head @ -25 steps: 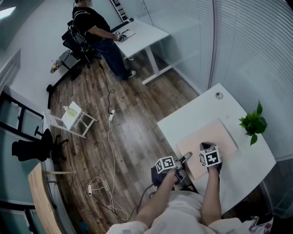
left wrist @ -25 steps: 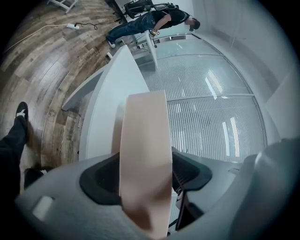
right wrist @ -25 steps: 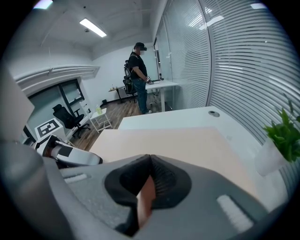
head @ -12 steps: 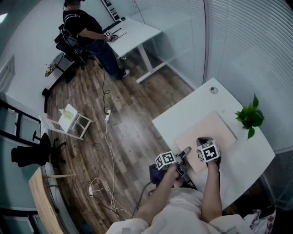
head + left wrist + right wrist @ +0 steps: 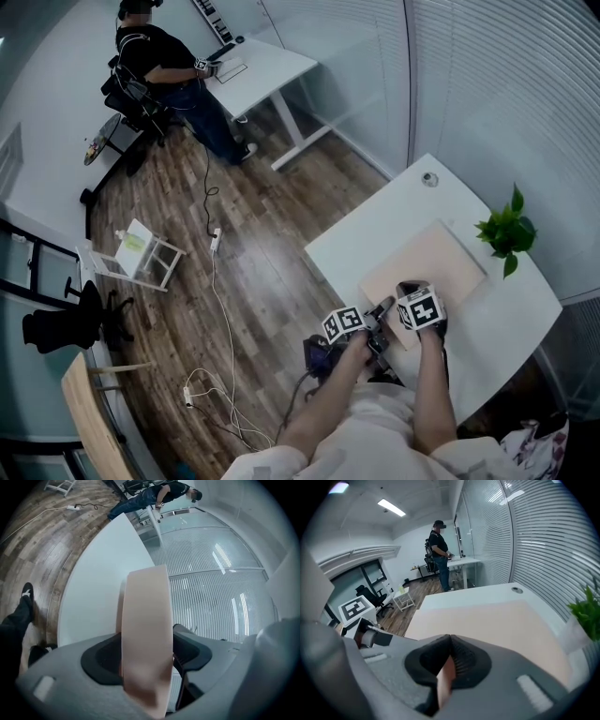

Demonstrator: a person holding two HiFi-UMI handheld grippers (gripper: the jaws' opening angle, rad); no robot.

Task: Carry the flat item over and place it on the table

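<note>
Left gripper (image 5: 379,312) is clamped on the near corner of the flat tan board (image 5: 433,262). Right gripper (image 5: 406,289) is pinching the board's near edge just beside it. The board's over the white table (image 5: 375,220), with 1 potted plant (image 5: 507,234) near its right side.

There are two grippers, the left gripper (image 5: 382,308) and the right gripper (image 5: 409,290), one flat beige board (image 5: 429,261), two white tables, the near table (image 5: 370,234) and the far table (image 5: 270,67), one potted plant (image 5: 504,232), one standing person (image 5: 157,58) and one black office chair (image 5: 64,321).
</note>
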